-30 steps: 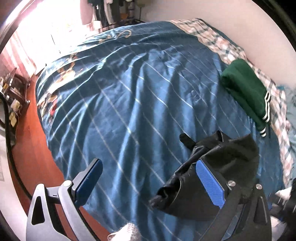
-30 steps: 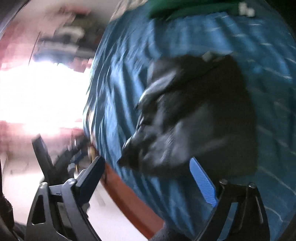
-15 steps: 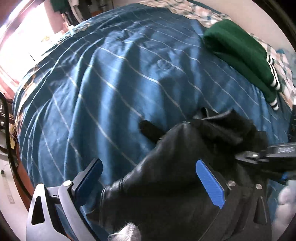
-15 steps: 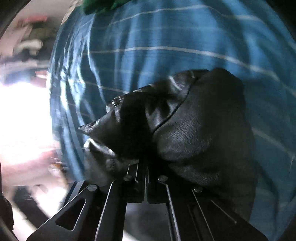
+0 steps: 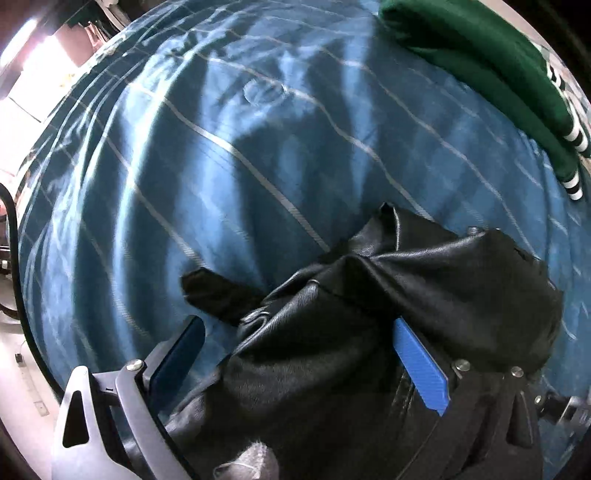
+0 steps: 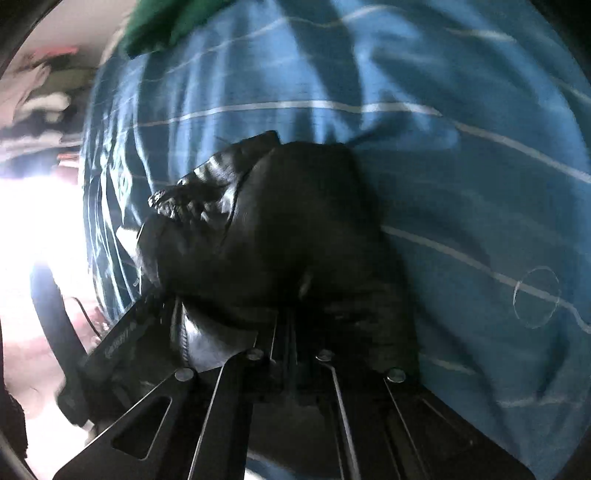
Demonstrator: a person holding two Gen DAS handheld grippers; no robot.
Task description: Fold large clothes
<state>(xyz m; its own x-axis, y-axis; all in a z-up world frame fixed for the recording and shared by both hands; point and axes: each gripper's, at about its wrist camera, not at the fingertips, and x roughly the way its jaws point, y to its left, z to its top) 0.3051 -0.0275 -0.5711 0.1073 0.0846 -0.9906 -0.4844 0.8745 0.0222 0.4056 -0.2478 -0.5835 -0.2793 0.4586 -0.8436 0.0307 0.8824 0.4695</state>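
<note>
A black leather jacket (image 5: 369,317) lies bunched on the blue striped bedspread (image 5: 221,166), low and right in the left wrist view. My left gripper (image 5: 299,365) is open, its blue pads (image 5: 421,369) on either side of a fold of the jacket. In the right wrist view the jacket (image 6: 288,229) fills the centre. My right gripper (image 6: 288,332) is shut on its near edge, fingertips buried in the leather.
A folded green garment with white-striped cuffs (image 5: 480,74) lies at the far right of the bed, and shows at the top of the right wrist view (image 6: 166,22). The bed's left edge drops to a brightly lit floor (image 5: 22,92).
The right gripper went from open to shut on the jacket. The left gripper moved forward and down, so the jacket now lies between its open fingers. The jacket was pulled further onto the bed.
</note>
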